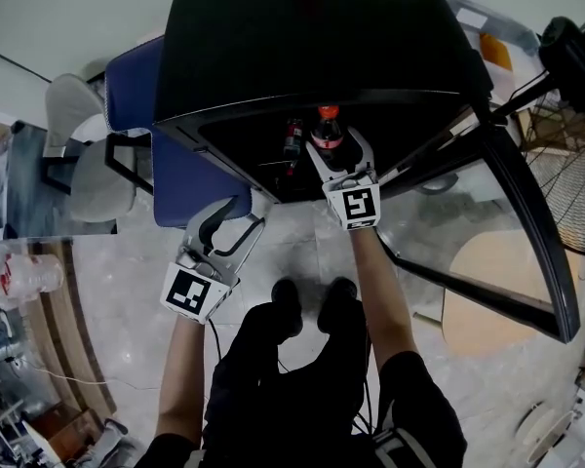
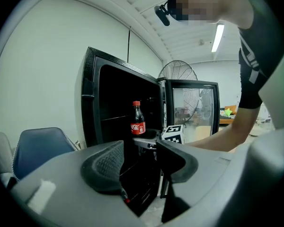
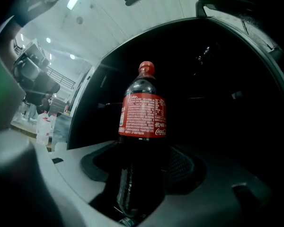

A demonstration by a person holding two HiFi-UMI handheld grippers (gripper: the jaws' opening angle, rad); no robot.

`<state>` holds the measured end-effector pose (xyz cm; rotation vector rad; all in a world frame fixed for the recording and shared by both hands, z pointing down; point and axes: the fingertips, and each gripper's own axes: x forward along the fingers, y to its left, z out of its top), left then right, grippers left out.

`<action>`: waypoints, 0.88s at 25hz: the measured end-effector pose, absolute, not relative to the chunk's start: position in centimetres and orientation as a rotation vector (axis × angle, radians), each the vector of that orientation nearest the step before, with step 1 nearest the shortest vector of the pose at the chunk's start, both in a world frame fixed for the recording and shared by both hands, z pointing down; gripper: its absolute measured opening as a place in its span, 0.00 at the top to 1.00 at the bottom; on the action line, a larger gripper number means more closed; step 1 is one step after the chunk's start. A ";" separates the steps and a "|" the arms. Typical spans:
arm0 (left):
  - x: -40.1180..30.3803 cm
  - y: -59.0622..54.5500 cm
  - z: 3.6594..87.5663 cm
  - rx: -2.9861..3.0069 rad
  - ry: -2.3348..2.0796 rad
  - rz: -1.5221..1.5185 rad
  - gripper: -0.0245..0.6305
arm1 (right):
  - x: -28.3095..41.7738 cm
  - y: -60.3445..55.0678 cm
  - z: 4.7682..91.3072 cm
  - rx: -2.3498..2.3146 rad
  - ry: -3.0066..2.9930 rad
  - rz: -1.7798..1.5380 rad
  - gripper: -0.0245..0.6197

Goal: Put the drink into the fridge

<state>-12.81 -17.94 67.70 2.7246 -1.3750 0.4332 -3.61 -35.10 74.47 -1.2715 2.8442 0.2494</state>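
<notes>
Holding the cola bottle [image 3: 143,122] upright, my right gripper [image 1: 333,154] is clamped on its lower body at the fridge [image 1: 312,37] opening; the cavity lies straight ahead. My left gripper [image 2: 139,162] stands clear, jaws apart, empty.

Bottle [image 3: 142,126] showed a red cap, a red label with white print, near-black contents. Fridge [image 1: 312,47] was black throughout. Chair [image 1: 135,91] was blue. Marker cube [image 1: 357,206] bore black-and-white squares. Pads [image 2: 106,164] were black, finely cross-hatched. Floor [image 1: 302,252] was pale grey, marbled.
</notes>
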 end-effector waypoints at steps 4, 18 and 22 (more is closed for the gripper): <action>-12.9 -17.9 68.3 2.710 -1.364 0.456 0.65 | -3.9 -35.5 75.3 -1.275 2.842 0.236 0.51; -12.7 -18.7 67.5 2.679 -1.330 0.412 0.65 | -4.2 -36.2 76.3 -1.304 2.861 0.211 0.50; -12.4 -19.2 67.0 2.672 -1.313 0.381 0.65 | -4.3 -36.4 77.2 -1.327 2.906 0.173 0.49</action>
